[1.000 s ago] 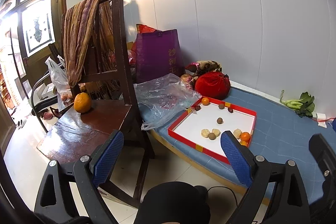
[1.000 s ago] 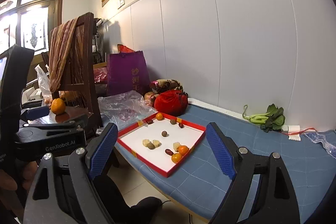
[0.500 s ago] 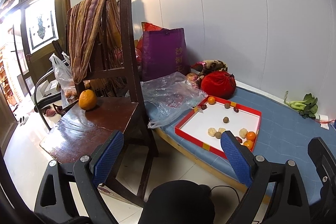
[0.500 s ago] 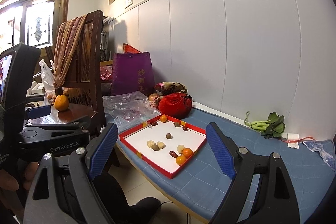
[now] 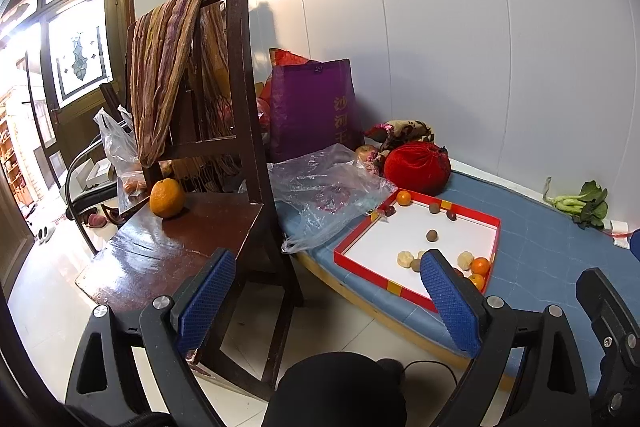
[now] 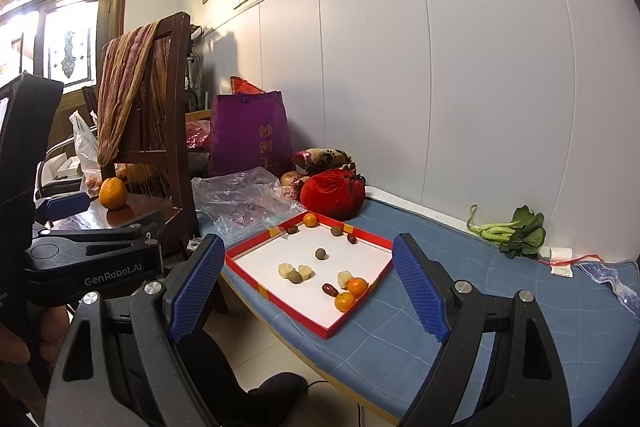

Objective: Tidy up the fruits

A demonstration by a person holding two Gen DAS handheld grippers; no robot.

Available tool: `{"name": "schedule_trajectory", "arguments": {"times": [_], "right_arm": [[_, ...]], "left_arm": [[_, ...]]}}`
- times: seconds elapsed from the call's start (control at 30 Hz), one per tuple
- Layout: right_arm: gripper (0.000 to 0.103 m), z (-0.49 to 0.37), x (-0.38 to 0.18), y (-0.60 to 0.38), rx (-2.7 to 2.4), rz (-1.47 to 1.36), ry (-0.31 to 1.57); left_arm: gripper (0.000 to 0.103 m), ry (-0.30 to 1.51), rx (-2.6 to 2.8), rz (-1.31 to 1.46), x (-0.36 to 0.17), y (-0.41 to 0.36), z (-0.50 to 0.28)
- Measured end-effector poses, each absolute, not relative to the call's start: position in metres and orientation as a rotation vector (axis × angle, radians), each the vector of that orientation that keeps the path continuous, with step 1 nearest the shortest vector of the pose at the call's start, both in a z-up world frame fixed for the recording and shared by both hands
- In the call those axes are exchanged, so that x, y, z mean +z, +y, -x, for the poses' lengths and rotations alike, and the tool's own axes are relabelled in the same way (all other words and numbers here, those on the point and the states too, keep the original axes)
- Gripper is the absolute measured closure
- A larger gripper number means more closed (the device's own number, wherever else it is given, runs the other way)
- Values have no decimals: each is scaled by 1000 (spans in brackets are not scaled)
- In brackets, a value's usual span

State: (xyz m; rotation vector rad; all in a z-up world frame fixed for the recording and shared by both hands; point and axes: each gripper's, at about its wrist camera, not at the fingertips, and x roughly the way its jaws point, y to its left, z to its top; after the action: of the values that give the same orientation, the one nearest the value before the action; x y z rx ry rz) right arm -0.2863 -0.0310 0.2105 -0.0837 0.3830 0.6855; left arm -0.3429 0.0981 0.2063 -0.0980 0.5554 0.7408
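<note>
A red-rimmed white tray point(image 5: 416, 294) point(image 6: 280, 303) lies on the blue mat and holds several small oranges, pale fruits and brown fruits. A large orange point(image 5: 167, 197) point(image 6: 113, 193) sits on the dark wooden chair seat point(image 5: 172, 247). My left gripper point(image 5: 326, 291) is open and empty, held above the floor between chair and tray. My right gripper point(image 6: 306, 281) is open and empty, well short of the tray, which shows between its blue pads.
A clear plastic bag point(image 5: 324, 187), a purple bag point(image 5: 312, 111) and a red cloth pouch point(image 5: 418, 167) lie beyond the tray. Green vegetables point(image 6: 510, 231) rest by the wall. A scarf hangs on the chair back point(image 5: 168, 67).
Both grippers have drawn back and shifted left a little, so tray and chair look slightly farther off. Both stay open and empty.
</note>
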Motion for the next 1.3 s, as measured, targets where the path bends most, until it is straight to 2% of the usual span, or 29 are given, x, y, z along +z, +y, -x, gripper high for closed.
{"name": "schedule_trajectory", "arguments": {"times": [1.3], "right_arm": [[16, 273, 203, -28, 691, 82, 404]], "left_arm": [[8, 579, 668, 90, 204, 100, 329]]}}
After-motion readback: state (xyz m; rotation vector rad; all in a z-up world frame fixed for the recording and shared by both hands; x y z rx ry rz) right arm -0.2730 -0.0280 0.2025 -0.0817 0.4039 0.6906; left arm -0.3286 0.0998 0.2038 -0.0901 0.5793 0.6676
